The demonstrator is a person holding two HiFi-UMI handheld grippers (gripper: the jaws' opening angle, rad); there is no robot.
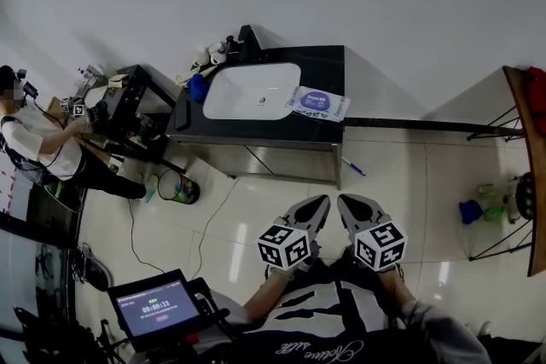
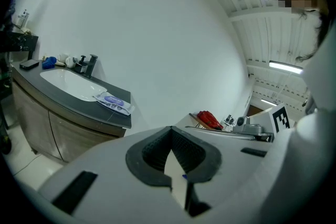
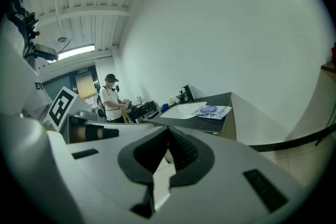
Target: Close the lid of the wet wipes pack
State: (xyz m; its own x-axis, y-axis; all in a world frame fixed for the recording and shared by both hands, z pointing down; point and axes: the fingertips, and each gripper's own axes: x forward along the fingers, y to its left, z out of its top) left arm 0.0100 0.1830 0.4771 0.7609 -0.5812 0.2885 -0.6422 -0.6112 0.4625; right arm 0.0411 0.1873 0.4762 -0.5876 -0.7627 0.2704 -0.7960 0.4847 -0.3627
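Note:
The wet wipes pack [image 1: 317, 104] is white with a purple oval on top. It lies flat on the right end of the dark counter [image 1: 328, 64], beside the white basin [image 1: 252, 89]. It also shows far off in the left gripper view [image 2: 113, 102] and the right gripper view [image 3: 211, 110]. Whether its lid stands up or lies flat is too small to tell. My left gripper [image 1: 317, 204] and right gripper [image 1: 346, 203] hang side by side over the floor, well short of the counter. Both are shut with nothing between their jaws [image 2: 171, 131] [image 3: 168, 131].
A faucet and small bottles stand at the basin's back left, with a blue item [image 1: 198, 87] nearby. A person [image 1: 34, 141] works at a desk on the left. A bin [image 1: 179, 187], a cable and a pen [image 1: 355, 167] lie on the tiled floor. A wooden rack [image 1: 522, 141] stands at the right.

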